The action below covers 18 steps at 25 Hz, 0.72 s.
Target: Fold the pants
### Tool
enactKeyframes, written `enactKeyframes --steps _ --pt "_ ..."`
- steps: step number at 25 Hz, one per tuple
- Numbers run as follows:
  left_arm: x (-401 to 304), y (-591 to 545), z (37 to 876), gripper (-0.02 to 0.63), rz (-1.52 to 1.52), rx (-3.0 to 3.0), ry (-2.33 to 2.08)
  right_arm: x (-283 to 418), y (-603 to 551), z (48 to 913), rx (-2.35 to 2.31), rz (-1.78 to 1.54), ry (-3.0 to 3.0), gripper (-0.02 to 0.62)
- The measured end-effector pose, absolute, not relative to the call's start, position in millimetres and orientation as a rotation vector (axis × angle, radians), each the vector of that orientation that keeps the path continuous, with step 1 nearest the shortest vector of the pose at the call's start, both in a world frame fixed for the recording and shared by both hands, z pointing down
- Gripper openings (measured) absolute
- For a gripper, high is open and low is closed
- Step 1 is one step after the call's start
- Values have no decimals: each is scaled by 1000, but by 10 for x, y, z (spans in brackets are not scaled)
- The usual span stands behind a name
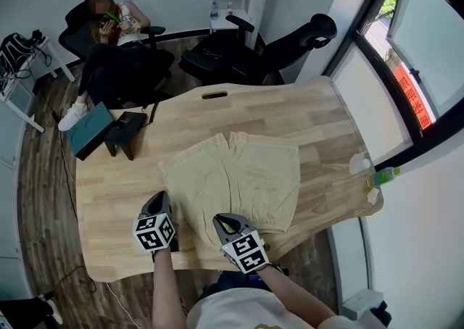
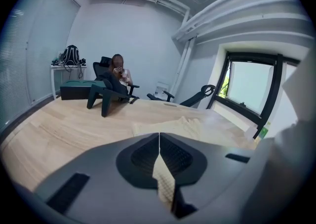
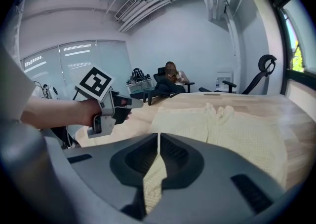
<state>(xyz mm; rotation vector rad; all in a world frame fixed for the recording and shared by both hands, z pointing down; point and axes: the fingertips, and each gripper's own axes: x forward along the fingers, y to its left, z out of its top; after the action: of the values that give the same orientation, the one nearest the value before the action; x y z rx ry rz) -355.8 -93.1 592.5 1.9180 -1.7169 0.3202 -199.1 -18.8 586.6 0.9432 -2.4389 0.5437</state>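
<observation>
An office room with pale walls and a large window on the right holds a light wooden tabletop [image 1: 319, 117] with curved edges. Black swivel office chairs [image 1: 254, 52] stand past its far edge, and a person [image 1: 109, 38] sits beyond the far left corner. A flat teal box [image 1: 87, 128] and a black angled stand [image 1: 125, 132] rest near the left edge. A small green bottle [image 1: 384, 174] lies at the right edge, beside something pale that I cannot identify.

The pale-yellow, waffle-textured cloth pants [image 1: 246, 175], short in the leg, lie spread flat in the middle of the tabletop and reach toward its near edge. The two legs seem to point at the far edge. The left tongs [image 1: 161, 201] and right tongs [image 1: 221, 220] sit at the garment's near end. Each is pressed together on a thin pinch of yellow fabric, seen as a strip between the pads in its own gripper view.

The cloth looks light, soft and limp, so it will likely sag between two holds. The textured weave should resist slipping. Holding it at the two corners of one end would keep that edge straight.

In the head view the marker cubes cover the near hem, and the gripper bodies fill the lower part of their own views. I cannot tell whether the pinches sit at the corners, or whether they take one layer or two.
</observation>
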Motion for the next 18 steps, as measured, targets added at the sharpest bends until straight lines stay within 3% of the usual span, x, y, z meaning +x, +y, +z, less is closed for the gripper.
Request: enactKeyframes --steps 5,8,14,18 --pt "-3536 -911 6117 12 341 1898 -1665 -2198 -14 6042 817 563 -2430 11" --pt "-3517 -898 6213 48 353 1884 -1643 -2283 124 6199 707 628 -2413 86" --pt "-3529 -864 6417 120 376 1846 -1601 -2354 335 6405 605 656 -2377 134" --pt "-3514 -869 6551 120 401 1823 -1576 -2384 458 6572 538 675 -2335 176"
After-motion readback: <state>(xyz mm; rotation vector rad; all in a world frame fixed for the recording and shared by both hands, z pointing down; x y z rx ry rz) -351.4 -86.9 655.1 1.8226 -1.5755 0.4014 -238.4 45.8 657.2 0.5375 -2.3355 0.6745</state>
